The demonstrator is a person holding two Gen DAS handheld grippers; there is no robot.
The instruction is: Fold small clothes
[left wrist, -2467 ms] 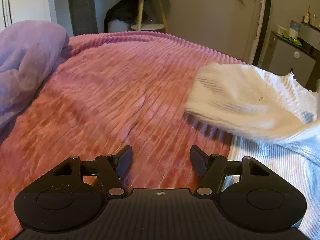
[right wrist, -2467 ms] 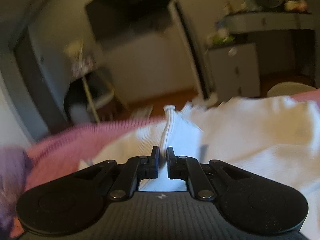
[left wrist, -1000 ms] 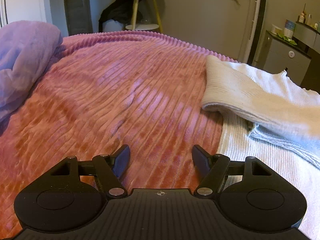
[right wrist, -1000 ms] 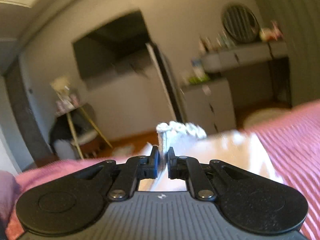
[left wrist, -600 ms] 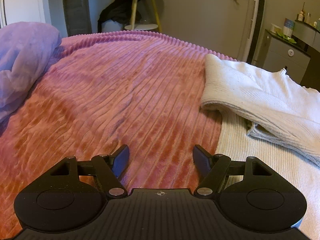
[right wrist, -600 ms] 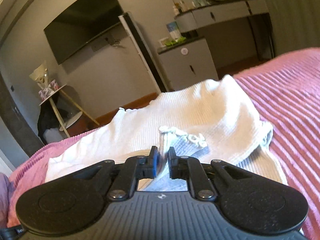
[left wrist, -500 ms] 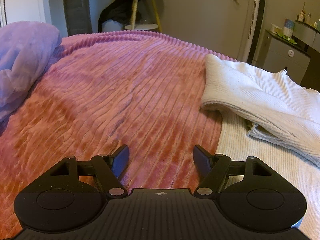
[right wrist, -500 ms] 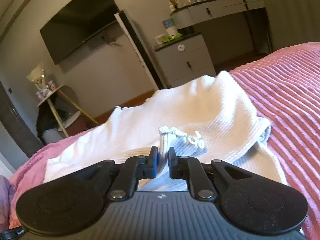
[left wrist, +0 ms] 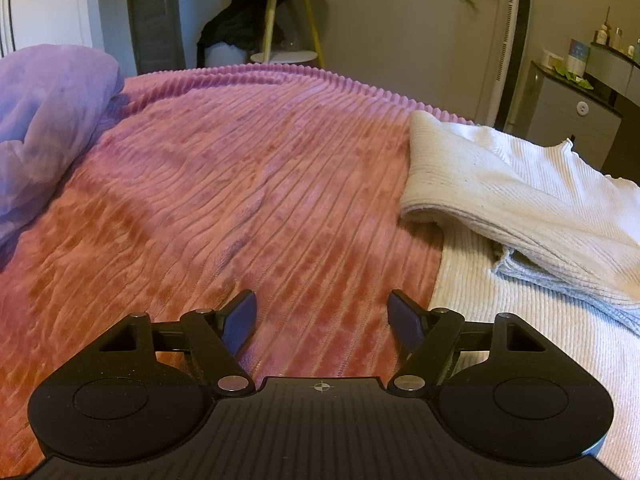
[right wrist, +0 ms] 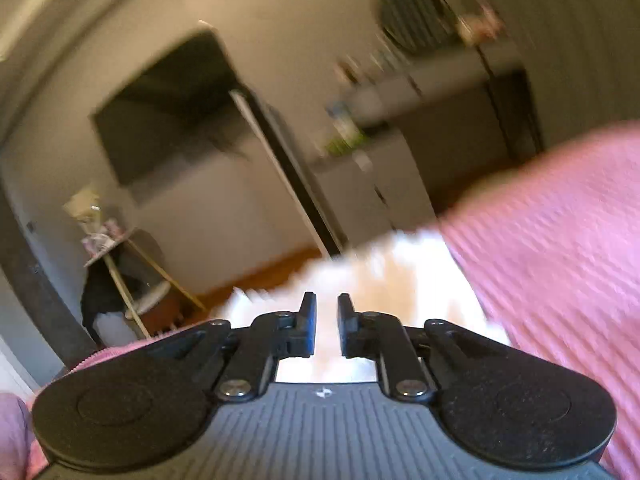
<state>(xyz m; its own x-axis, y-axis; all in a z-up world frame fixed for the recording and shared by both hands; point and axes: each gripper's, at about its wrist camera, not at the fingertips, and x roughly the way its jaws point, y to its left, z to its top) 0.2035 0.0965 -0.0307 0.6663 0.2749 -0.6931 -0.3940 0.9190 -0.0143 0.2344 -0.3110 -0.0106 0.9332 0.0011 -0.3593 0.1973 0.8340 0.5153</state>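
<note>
1. Nearest in the left wrist view we see the left gripper (left wrist: 322, 316), its jaws spread wide and holding nothing, poised over the pink ribbed bedspread (left wrist: 248, 184).
2. Nearest in the right wrist view we see the right gripper (right wrist: 323, 330), its jaws parted by a narrow gap with no cloth between them; this view is motion-blurred, so finer detail is lost.
3. Just beyond the left gripper, to its right, the white ribbed garment (left wrist: 520, 200) lies on the bedspread. One part is laid over the rest, forming a rounded fold edge, and a greyish inner layer peeks out beneath it.
4. In the right wrist view the same garment (right wrist: 400, 280) appears only as a pale blur just past the fingertips.
5. We judge that one fold is in place and the cloth is released. The bundle looks loose and uneven, so further folds and some squaring of the edges probably remain.
6. Farther off, a purple pillow (left wrist: 48, 120) rests at the left of the bed.
7. Farthest, a round side table (left wrist: 282, 20) stands against the wall.
</note>
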